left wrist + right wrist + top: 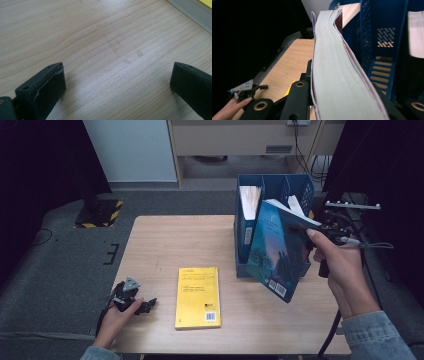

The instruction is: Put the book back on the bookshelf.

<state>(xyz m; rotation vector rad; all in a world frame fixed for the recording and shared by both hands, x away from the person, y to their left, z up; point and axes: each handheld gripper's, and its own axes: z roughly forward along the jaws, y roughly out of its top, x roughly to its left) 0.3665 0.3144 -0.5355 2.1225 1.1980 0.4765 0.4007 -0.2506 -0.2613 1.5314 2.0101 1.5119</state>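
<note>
My right gripper (302, 227) is shut on a dark blue book (276, 251) and holds it tilted in the air, just in front of the blue file rack (274, 187). In the right gripper view the book's pale page edge (337, 65) runs up between the black jaws, with the rack (384, 37) close on the right. A yellow book (198, 297) lies flat on the wooden table (165, 240). My left gripper (145, 305) rests near the table's front left corner, open, with bare wood between its jaws (117, 85).
The rack holds a white-paged book (249, 202) in its left slot and papers (296, 205) further right. The yellow book's edge (192, 11) shows at the top right of the left gripper view. Grey floor surrounds the table, with a hazard-striped base (99, 213) at back left.
</note>
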